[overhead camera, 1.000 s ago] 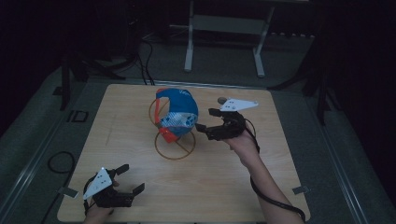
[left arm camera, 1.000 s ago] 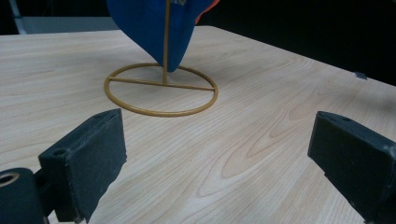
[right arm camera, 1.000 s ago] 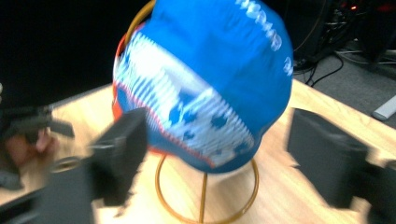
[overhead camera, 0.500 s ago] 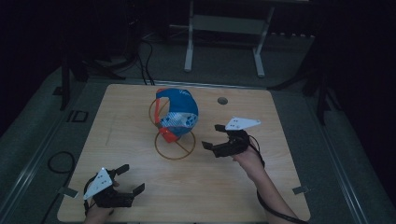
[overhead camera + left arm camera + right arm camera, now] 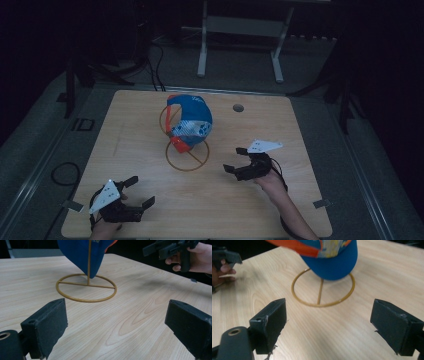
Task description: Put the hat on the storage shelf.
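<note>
A cap (image 5: 190,120) is sitting on a stand (image 5: 187,156) near the middle of the counter (image 5: 300,120), a little toward the far edge. It is soft cloth: a rounded blue crown, a paler patterned panel on the side and an orange brim. The crown is swelling toward the far right, while the brim is pointing down and toward the near left, so the long axis is slanting from far right, high, to near left, low. In the right gripper view the blue cloth (image 5: 332,261) is looking smooth and matte, with the orange brim running along the top.

The stand is thin gold-coloured wire, shiny and round in section: a flat ring lying on the counter, one straight bar crossing it, and a slim upright rod rising from that bar into the cap (image 5: 82,255). A second wire ring is standing upright beside the crown.

The counter is pale wood with long wavy grain, smooth, with rounded corners and a small round hole (image 5: 238,107) near the far right.

The right hand-held gripper (image 5: 239,161) is hovering just right of the ring, its blocky black jaws standing wide apart after spreading a touch, nothing between them. The left hand-held gripper (image 5: 140,191) is waiting at the near left corner, jaws wide apart and empty too, their faces rough like coarse foam.
</note>
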